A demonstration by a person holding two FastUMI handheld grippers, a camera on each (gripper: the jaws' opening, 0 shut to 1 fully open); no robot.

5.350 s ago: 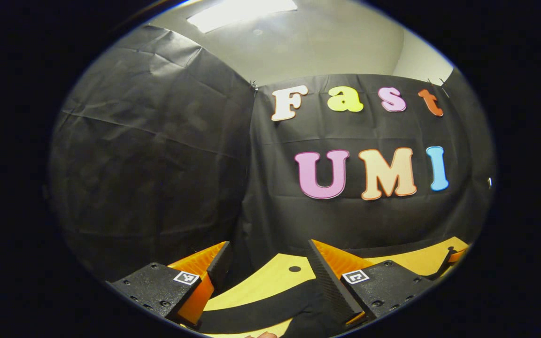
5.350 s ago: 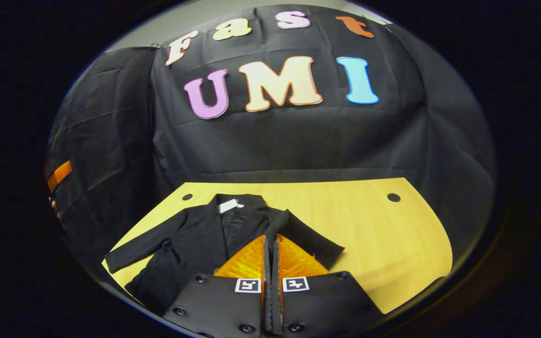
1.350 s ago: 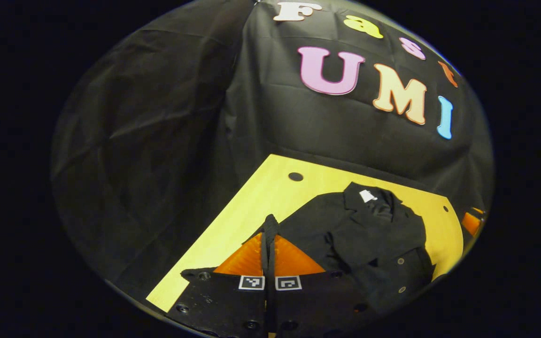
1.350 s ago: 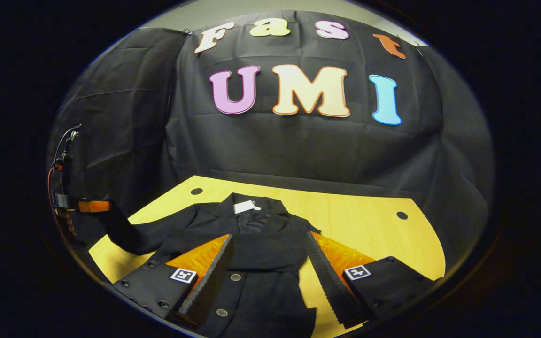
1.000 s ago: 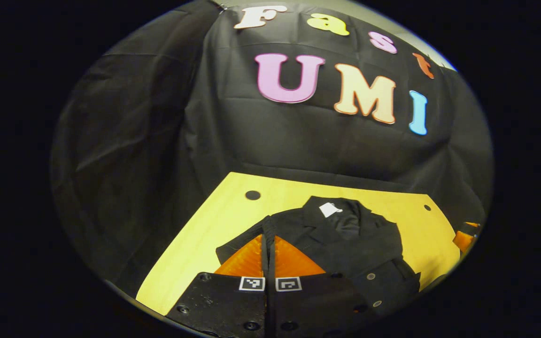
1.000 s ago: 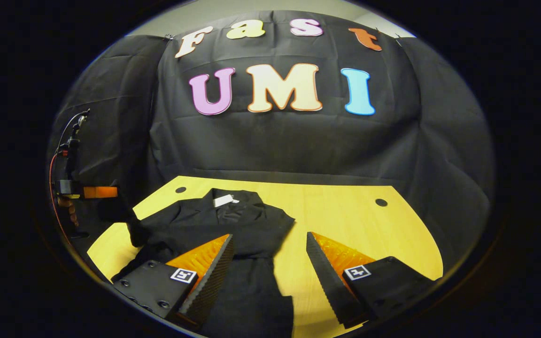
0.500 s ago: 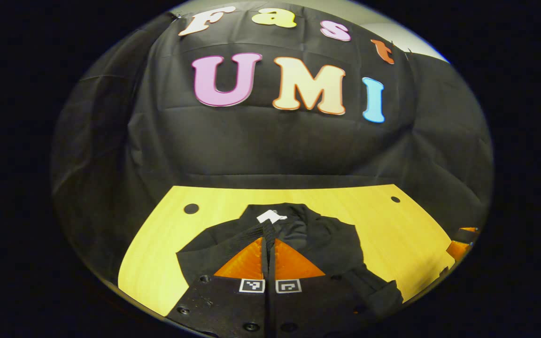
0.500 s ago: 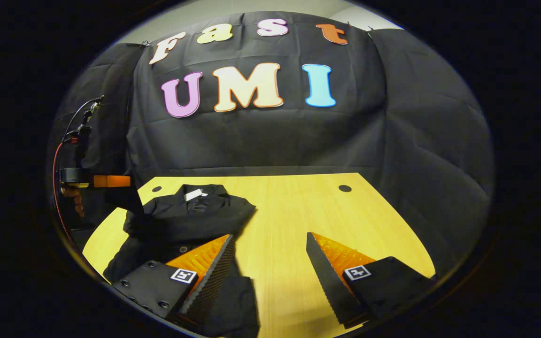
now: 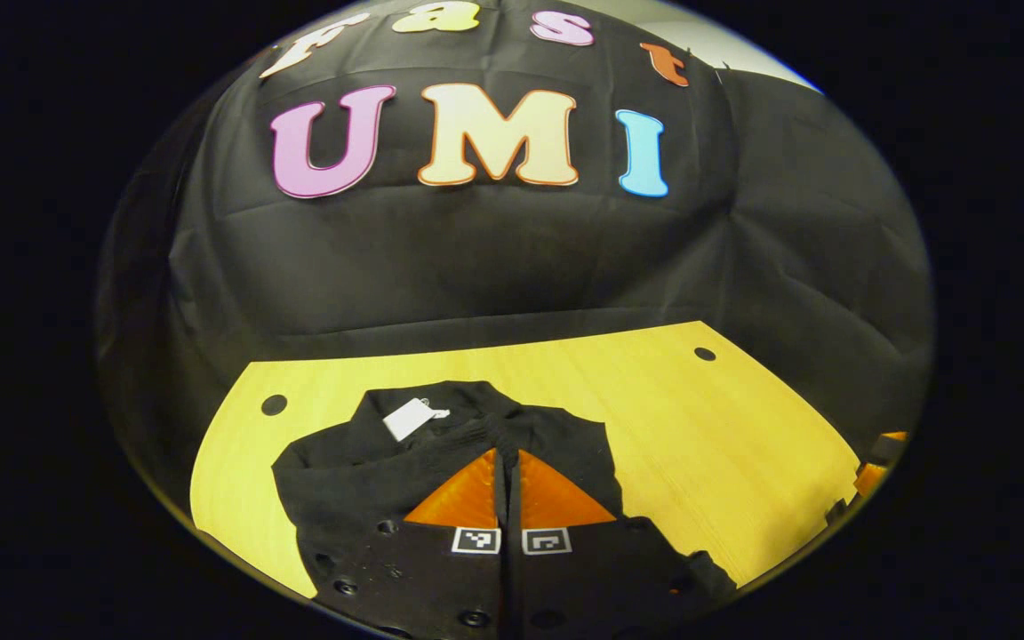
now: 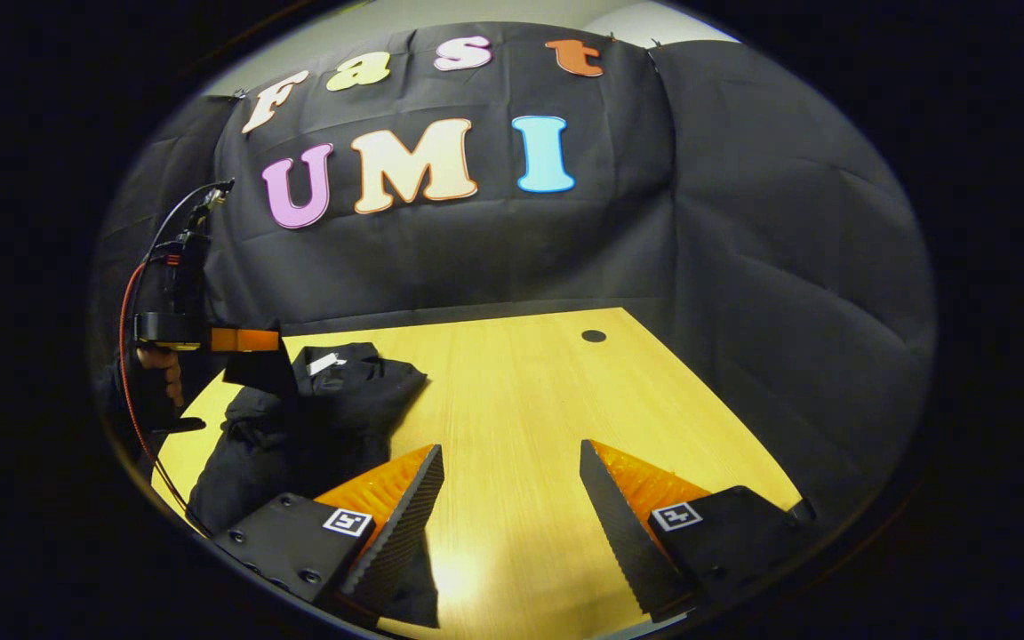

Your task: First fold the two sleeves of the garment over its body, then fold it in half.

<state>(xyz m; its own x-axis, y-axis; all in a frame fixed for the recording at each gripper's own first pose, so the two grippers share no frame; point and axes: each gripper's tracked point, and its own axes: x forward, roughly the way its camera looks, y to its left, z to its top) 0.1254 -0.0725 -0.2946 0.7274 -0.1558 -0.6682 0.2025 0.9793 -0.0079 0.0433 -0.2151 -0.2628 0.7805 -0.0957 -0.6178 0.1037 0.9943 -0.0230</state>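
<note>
Black garment (image 9: 441, 444) laid on one yellow table (image 9: 725, 427), one sleeve (image 10: 254, 369) pinched and lifted by left gripper (image 9: 507, 458), right gripper (image 10: 512, 498) held spread over bare tabletop, one white tag (image 9: 407, 418) at collar.

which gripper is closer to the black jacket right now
Left. The left gripper is shut on the jacket's sleeve, over its body; the right gripper hangs open over bare table beside it.

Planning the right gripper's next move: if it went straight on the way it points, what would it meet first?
Probably bare table: the open right gripper points past the jacket, which lies off to one side. Depth is unclear.
</note>
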